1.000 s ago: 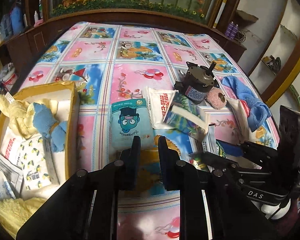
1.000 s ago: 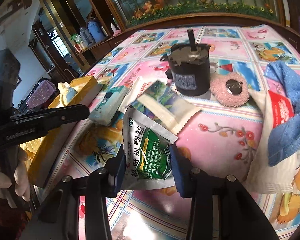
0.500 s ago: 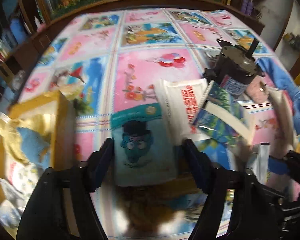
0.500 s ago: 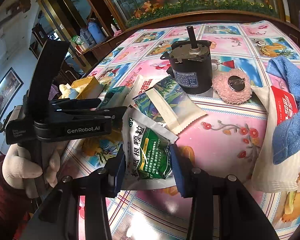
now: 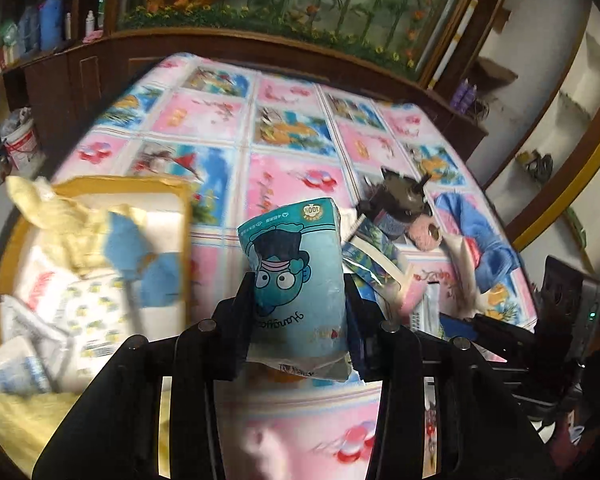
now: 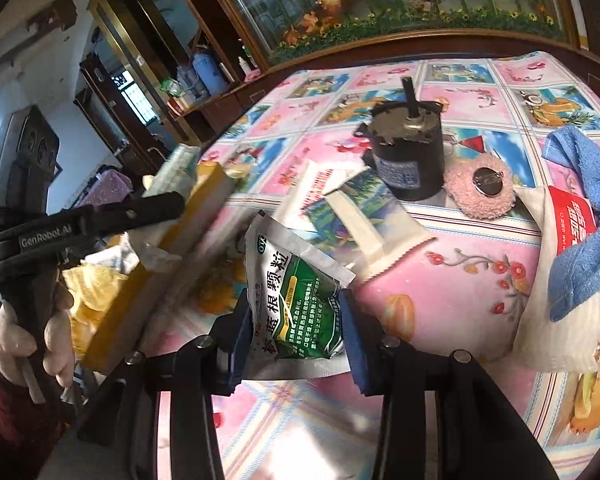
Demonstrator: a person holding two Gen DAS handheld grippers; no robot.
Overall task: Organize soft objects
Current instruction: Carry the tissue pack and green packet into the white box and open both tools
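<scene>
My left gripper point(image 5: 298, 312) is shut on a light-blue tissue pack point(image 5: 296, 272) with a cartoon face and holds it up above the table. It also shows from the side in the right wrist view point(image 6: 176, 176), above the yellow box point(image 6: 168, 276). My right gripper point(image 6: 294, 332) is shut on a green-and-white medicine sachet point(image 6: 296, 300), held just over the tablecloth. The yellow box point(image 5: 180, 208) at the left holds cloths and packets.
A black motor point(image 6: 408, 160), a pink fuzzy pad point(image 6: 480, 192), a blue towel point(image 6: 588, 240), a white pouch with a red label point(image 6: 556, 280) and flat sachets point(image 6: 360, 216) lie on the patterned tablecloth point(image 6: 460, 292). Wooden cabinets ring the table.
My left gripper opened, closed on the tissue pack and lifted it off the table toward the yellow box. The right gripper stays shut on the sachet, almost unmoved.
</scene>
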